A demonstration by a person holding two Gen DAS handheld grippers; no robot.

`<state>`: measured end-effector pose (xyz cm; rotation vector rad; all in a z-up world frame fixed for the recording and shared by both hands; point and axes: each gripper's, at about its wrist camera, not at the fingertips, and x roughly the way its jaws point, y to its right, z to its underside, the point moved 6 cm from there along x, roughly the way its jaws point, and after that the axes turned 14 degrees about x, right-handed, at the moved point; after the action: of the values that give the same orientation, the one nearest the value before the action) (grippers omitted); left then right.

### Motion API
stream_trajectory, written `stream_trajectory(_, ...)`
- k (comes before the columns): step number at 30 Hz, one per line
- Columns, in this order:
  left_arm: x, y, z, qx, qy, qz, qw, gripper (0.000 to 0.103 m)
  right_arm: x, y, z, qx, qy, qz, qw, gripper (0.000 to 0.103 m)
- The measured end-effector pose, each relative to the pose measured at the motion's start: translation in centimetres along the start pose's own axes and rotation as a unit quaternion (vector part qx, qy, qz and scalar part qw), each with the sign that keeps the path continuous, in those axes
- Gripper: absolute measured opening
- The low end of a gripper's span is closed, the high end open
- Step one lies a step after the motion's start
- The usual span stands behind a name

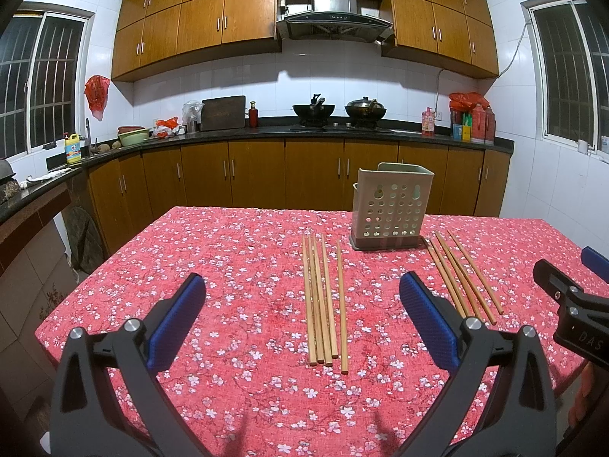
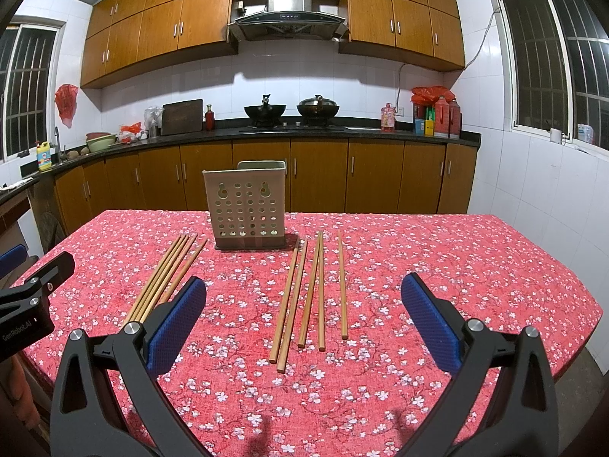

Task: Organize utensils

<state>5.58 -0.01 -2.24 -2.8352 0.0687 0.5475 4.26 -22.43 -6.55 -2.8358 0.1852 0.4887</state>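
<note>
Two groups of wooden chopsticks lie on the red floral tablecloth [image 1: 228, 251]. In the left wrist view, the left group [image 1: 323, 301] lies straight ahead between the fingers of my left gripper [image 1: 302, 282], which is open and holds nothing. The right group [image 2: 312, 293] lies between the fingers of my right gripper [image 2: 304, 282], also open with nothing in it. A beige perforated utensil holder [image 1: 392, 205] stands upright behind the chopsticks, between the two groups; the right wrist view shows the holder [image 2: 247, 209] too. Both grippers hover above the table's near edge.
Behind the table runs a dark kitchen counter [image 2: 342, 133] with two woks, bottles and a cutting board, over wooden cabinets. The table's right corner [image 2: 593, 312] drops off to a tiled floor. Windows flank the room on both sides.
</note>
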Motion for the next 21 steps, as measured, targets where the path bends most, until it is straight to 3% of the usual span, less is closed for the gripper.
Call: stream_trajectory(21, 0.01, 0.01, 0.05, 0.0, -0.002, 0.001, 1.0, 0.099, 0.18, 0.06, 0.07, 0.0, -0.001, 0.0, 1.0, 0.101)
